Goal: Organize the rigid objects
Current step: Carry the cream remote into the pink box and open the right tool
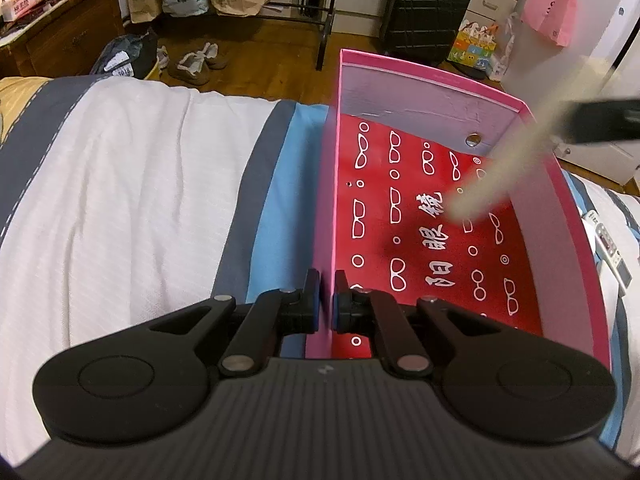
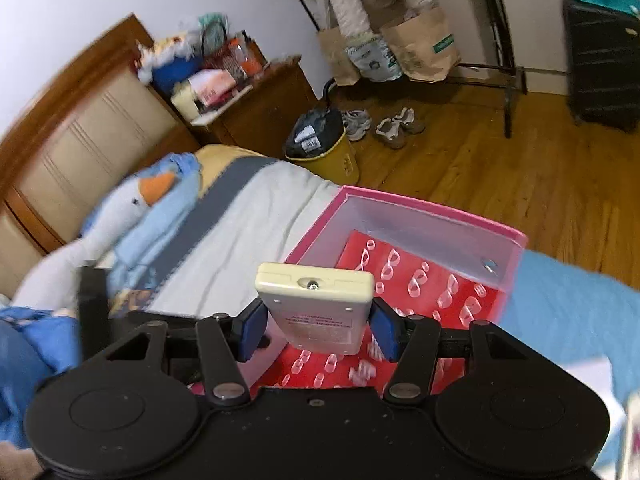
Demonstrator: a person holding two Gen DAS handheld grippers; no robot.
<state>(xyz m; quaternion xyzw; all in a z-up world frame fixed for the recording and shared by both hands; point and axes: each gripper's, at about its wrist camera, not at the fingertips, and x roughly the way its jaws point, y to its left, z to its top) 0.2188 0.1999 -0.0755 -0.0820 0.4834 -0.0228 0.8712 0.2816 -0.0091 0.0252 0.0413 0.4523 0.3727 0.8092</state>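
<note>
in my left view a beige remote [image 1: 492,176] shows only as a motion-smeared streak over the pink box [image 1: 440,92], its buttons unreadable, and the right gripper [image 1: 604,122] holding it is cut off by the picture's right edge. in my right view the remote's label text is too small to read, and the plush goose [image 2: 132,216] at the bed's [image 2: 248,216] head end is blurred.

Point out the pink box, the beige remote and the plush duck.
pink box [image 1: 420,92]: left wrist view, far wall.
beige remote [image 2: 316,304]: right wrist view, its back face.
plush duck [image 2: 132,204]: right wrist view, head.
</note>
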